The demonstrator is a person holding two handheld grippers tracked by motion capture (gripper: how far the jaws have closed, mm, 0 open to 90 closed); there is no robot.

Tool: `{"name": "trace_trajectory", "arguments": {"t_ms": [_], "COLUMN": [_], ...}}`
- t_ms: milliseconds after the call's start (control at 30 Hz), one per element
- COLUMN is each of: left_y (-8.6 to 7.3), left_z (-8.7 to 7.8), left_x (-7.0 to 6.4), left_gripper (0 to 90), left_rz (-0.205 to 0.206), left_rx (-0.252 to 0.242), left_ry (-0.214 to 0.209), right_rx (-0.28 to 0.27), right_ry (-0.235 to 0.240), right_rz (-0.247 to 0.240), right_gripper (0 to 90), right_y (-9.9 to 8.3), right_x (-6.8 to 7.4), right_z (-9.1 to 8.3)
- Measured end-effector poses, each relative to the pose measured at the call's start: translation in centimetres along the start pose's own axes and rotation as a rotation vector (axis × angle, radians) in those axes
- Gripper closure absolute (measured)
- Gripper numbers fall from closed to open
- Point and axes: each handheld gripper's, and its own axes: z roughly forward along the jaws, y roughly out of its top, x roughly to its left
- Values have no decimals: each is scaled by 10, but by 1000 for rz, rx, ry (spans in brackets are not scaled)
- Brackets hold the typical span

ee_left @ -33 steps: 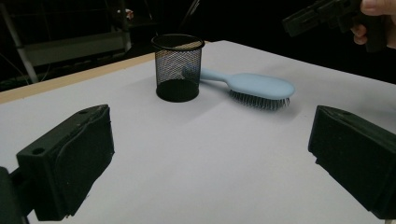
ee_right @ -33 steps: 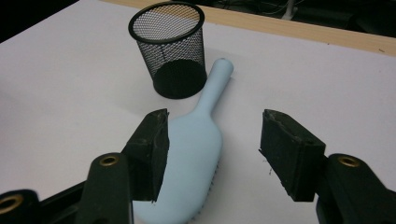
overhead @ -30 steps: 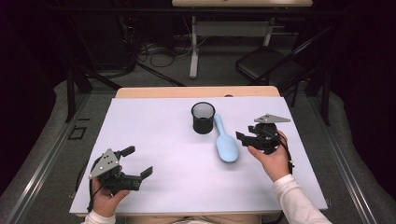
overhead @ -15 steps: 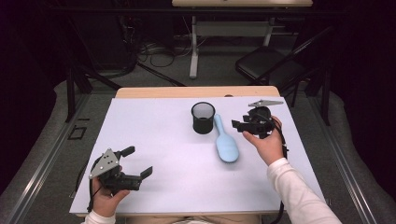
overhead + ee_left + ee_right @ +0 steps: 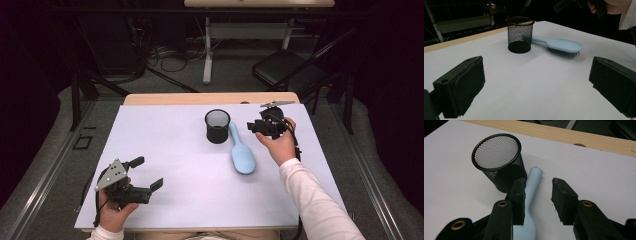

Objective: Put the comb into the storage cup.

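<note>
A light-blue hairbrush (image 5: pixel 241 152) lies bristles down on the white tabletop, its handle pointing at a black mesh cup (image 5: pixel 217 125) that stands upright beside it. My right gripper (image 5: pixel 251 126) hovers open just right of the handle's end. In the right gripper view, the jaws of my right gripper (image 5: pixel 539 182) stand apart above the handle (image 5: pixel 533 182), the left jaw overlapping it, with the cup (image 5: pixel 496 155) just left. My left gripper (image 5: pixel 146 173) rests wide open and empty near the front left. Its view shows the cup (image 5: pixel 520 35) and the brush (image 5: pixel 564 46) farther off.
The white sheet (image 5: pixel 165 150) covers the table; a strip of bare wood (image 5: pixel 210 98) runs along the far edge. A folding chair (image 5: pixel 285 70) and table legs stand on the floor beyond. The person's right hand (image 5: pixel 614 6) shows in the left gripper view.
My right gripper has moved away from the person and leftward, toward the brush handle's end near the cup. The left gripper, cup and brush have not moved.
</note>
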Motion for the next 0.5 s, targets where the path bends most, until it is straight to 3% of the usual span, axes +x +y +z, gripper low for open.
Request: {"name": "trace_trajectory", "arguments": {"t_ms": [267,500], "left_y": [0,-1], "left_z": [0,0], "left_x": [1,2], "left_gripper": [3,3], "left_rz": [0,-5], "left_rx": [3,5], "left_ry": [4,10], "right_rx": [24,43], "right_ry": [-27,-46], "right_rz": [-16,-22], "right_gripper": [684,779], "right_y": [2,0], "right_x": [1,0], "right_z": [21,35]}}
